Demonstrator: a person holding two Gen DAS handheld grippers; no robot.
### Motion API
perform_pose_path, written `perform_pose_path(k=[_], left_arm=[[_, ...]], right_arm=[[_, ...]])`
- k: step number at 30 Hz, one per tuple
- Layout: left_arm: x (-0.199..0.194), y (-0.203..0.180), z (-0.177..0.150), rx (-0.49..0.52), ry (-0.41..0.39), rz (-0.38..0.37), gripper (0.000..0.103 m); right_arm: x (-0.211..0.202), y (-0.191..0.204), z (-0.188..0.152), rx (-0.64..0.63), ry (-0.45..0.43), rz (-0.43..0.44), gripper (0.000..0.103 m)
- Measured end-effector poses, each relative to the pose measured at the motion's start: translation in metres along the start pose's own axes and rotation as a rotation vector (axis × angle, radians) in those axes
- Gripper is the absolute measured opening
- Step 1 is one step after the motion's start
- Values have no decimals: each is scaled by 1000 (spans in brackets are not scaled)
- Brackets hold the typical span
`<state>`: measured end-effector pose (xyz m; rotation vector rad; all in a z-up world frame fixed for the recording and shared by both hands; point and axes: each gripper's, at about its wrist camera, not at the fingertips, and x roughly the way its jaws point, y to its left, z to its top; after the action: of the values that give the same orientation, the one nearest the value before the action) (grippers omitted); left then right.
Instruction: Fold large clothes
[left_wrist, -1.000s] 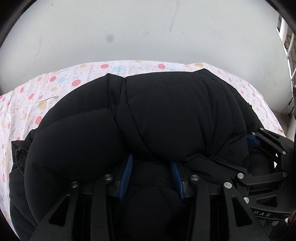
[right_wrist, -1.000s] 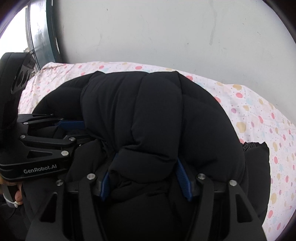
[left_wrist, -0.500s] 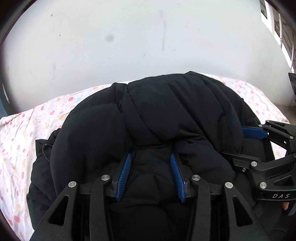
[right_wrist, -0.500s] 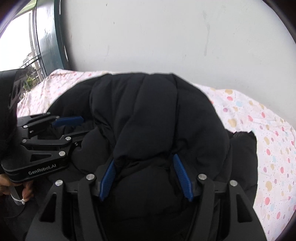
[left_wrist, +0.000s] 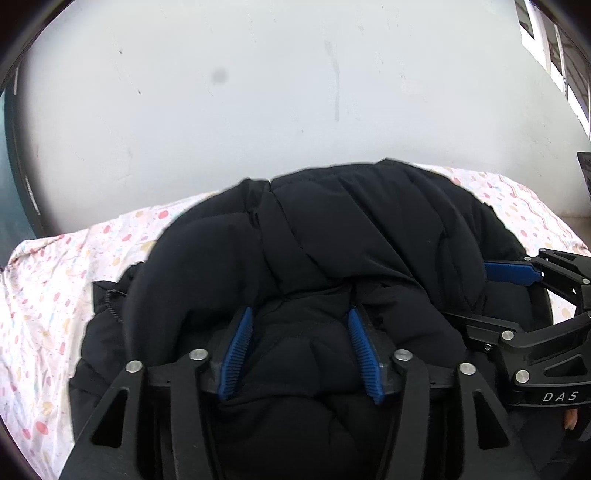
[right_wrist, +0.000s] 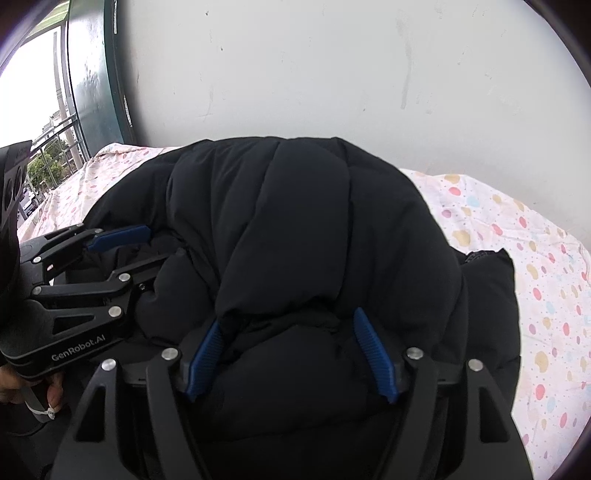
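**Both grippers opened around a bunched black jacket**

The left gripper (left_wrist: 299, 350) is seen with its jaws partly apart, having just been opening; a bulge of the black puffer jacket (left_wrist: 332, 240) lies between the blue pads (left_wrist: 236, 354), and whether the pads press on it cannot be told. The right gripper (right_wrist: 290, 354) is likewise partly apart and has just been opening, with jacket fabric filling the gap between its pads (right_wrist: 373, 354); contact there cannot be judged either.

The jacket (right_wrist: 314, 221) is heaped in a thick mound on a bed, over a spotted sheet (left_wrist: 44, 314).

In the left wrist view the right gripper (left_wrist: 517, 291) is shown at the right edge, one blue pad lying against the jacket's side, and a cord or zip edge is seen at the jacket's left.

Only the right wrist view shows the left gripper (right_wrist: 122, 251) from the side, a hand (right_wrist: 48, 395) on its handle, a dark green frame (right_wrist: 92, 81) and a window with trees beyond. A white wall (right_wrist: 332, 74) stands behind the bed in both views.
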<state>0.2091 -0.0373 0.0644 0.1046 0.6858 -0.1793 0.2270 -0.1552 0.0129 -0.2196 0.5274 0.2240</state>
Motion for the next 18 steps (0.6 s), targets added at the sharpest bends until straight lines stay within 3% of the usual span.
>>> perform_pose_path(k=[4,10,18], left_arm=[[-31,-2,1,28,-37,32,78],[-90,5,-3,78,-84,43,86],[-172,44,-31,107,-98,109,91]], right_arm=[[-22,1,0,1,-17,-15,75],[-92,-8,-20,36,-62,10,79],[-202,-56,-104,162,-40,4,83]])
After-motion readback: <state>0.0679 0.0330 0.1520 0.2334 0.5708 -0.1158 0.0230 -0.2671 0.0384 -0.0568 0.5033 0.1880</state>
